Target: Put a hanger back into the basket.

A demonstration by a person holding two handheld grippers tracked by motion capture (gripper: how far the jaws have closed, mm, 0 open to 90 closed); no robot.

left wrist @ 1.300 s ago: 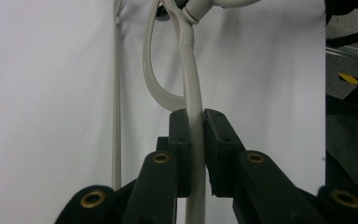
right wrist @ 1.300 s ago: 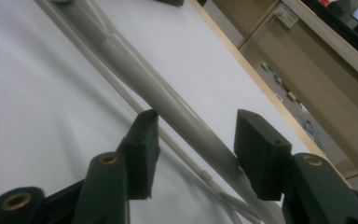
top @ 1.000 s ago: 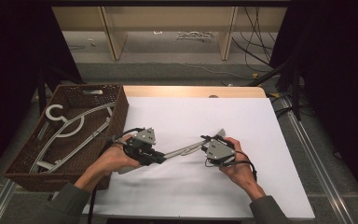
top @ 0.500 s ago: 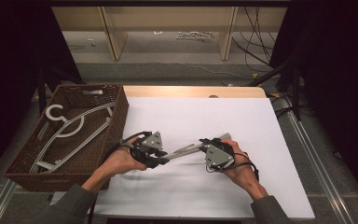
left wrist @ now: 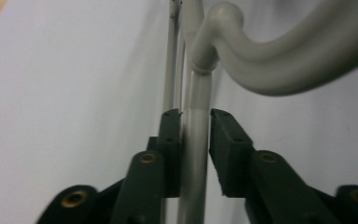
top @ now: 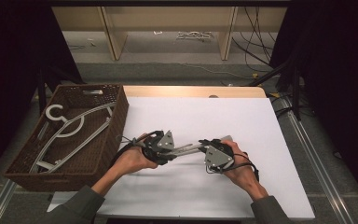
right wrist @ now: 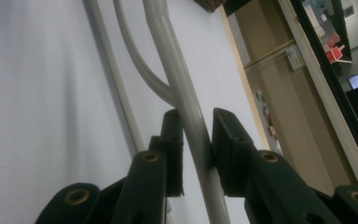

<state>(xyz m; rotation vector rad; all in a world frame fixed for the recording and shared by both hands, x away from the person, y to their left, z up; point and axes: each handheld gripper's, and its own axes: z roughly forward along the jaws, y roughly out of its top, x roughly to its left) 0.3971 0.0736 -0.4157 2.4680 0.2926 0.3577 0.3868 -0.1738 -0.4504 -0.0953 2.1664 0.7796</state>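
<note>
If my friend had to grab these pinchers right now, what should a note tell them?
Left gripper: jaws have just been closing on the grey hanger, gripping its arm close to the hook.
Right gripper: shut on the same hanger's arm, farther along.
The hanger sits between both grippers over the white board.
Done: two more hangers already lie in the brown basket at the left.
Left: probably carry this one to the basket and let go.

Grey floor (top: pixel 168 72), pale wooden shelving (top: pixel 114 32), loose cables (top: pixel 251 46), dark surroundings.
</note>
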